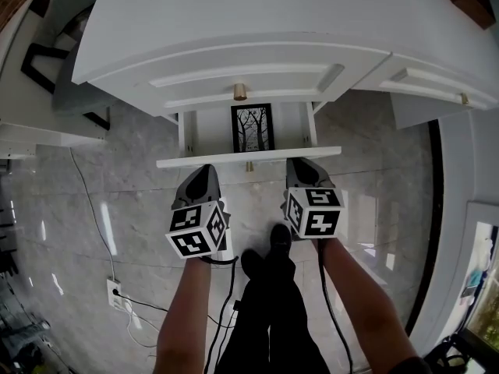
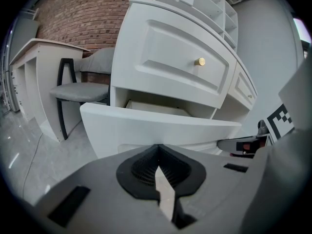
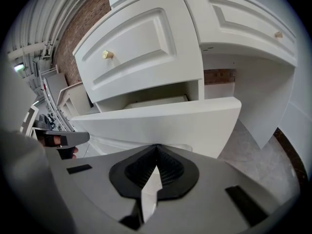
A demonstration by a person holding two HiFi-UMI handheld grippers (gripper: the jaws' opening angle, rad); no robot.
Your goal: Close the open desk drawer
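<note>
Looking down through the head view, we see a white desk [image 1: 234,22] with its lower drawer [image 1: 248,159] pulled out over the grey marble floor [image 1: 101,201]. Inside the drawer lies a framed picture of bare trees [image 1: 252,128]. A brass knob [image 1: 240,92] sits on the closed upper drawer above it. The left gripper [image 1: 206,171] and the right gripper [image 1: 301,165] both point at the drawer's front panel, one on each side of its small knob [image 1: 249,166]. Their tips are right at the panel, but we cannot tell whether they press on it. The person's forearms reach down to the grippers, and dark shoes [image 1: 269,248] stand between them. A cable and a socket [image 1: 115,291] lie on the floor to the left.

In the left gripper view, we find the jaws closed, their tips meeting with nothing between them. Just beyond them stretches the white front of the open drawer, with the upper drawer and its knob above. A chair [image 2: 80,89] with a grey seat stands to the left before a brick wall [image 2: 83,13]. The other gripper shows at the right edge.

In the right gripper view, the jaws are likewise together and empty. The drawer front lies just ahead of them, with the drawer box visibly out of the desk. A second knob [image 3: 278,34] marks the neighbouring drawer at upper right.
</note>
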